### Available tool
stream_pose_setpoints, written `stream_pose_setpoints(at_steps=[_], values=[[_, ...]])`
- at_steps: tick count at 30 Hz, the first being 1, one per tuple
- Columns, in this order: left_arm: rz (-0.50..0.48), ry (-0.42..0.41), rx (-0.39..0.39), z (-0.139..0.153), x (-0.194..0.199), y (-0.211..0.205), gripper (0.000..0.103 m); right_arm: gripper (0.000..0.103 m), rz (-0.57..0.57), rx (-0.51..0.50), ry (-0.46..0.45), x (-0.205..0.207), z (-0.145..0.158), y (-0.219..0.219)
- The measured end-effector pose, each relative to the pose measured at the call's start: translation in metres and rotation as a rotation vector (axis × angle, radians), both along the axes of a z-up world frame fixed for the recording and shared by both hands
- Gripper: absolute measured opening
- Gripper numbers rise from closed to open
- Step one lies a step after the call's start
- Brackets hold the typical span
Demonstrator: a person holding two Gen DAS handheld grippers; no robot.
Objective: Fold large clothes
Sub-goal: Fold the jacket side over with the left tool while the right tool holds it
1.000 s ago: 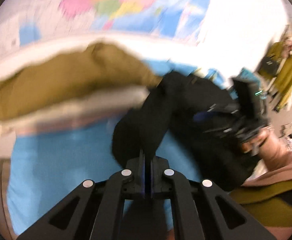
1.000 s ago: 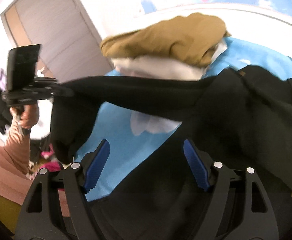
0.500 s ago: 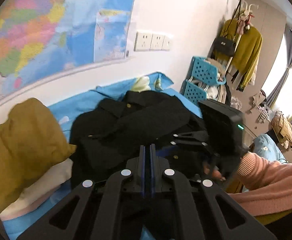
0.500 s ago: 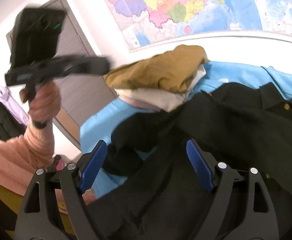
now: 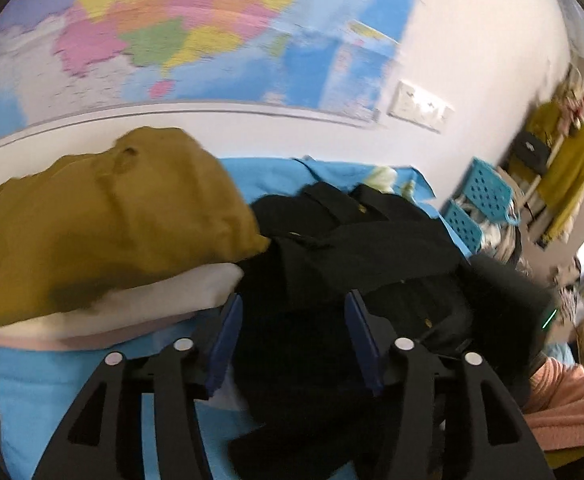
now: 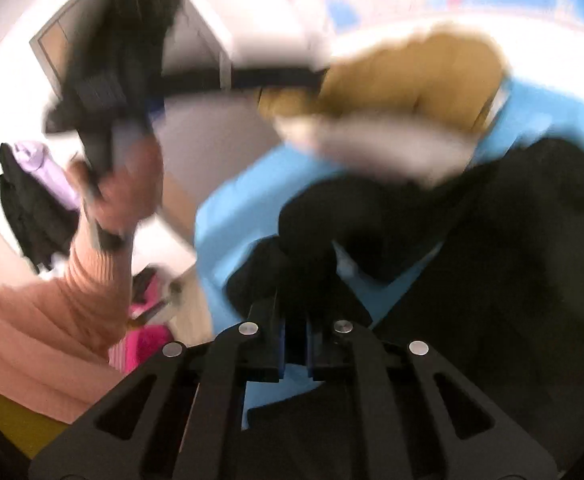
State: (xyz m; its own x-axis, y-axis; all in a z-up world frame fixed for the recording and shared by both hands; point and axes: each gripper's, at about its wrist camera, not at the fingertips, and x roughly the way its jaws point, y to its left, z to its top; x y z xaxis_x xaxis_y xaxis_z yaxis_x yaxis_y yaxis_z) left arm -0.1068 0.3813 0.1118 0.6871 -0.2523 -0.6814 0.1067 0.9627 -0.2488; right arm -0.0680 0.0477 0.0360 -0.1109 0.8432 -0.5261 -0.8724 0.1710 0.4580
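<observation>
Blue bedsheet (image 5: 43, 392); left claw (image 5: 296, 336) spread wide over black coat (image 5: 356, 248); right claw (image 6: 295, 344) clamped on coat.

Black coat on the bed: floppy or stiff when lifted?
Likely floppy: the black coat lies rumpled in soft folds on the blue sheet. Probably heavyish, thick layered cloth. Where the right tool pinches it, the rest would likely sag.

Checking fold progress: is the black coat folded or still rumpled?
Rumpled: the black coat lies bunched on the blue bedsheet, no neat fold showing.
</observation>
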Motion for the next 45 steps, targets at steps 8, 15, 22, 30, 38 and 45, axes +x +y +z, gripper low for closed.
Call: stream_pose_setpoints(at_steps=[8,15,22,30,38,45], values=[[-0.029,-0.008,0.012,-0.02,0.017,-0.009,0.07,0.016,-0.307,0.035,-0.012,0.085,0.076,-0.151],[-0.13,0.11,0.119,-0.089,0.065,-0.069,0.07,0.062,-0.645,-0.375,0.232,0.134,-0.048,-0.218],[-0.134,0.138,0.129,-0.114,0.088,-0.083,0.07,0.085,-0.73,-0.301,0.018,0.115,-0.016,-0.212],[-0.091,0.167,0.094,-0.127,0.087,-0.076,0.013,0.085,-0.4,-0.37,-0.34,0.108,-0.007,-0.078],[-0.015,0.206,-0.015,-0.145,0.073,-0.044,0.007,0.004,-0.317,-0.293,-0.077,0.177,-0.007,-0.017],[-0.034,0.201,0.056,-0.143,0.07,-0.059,0.009,0.045,-0.528,-0.452,0.149,0.232,-0.063,-0.022]])
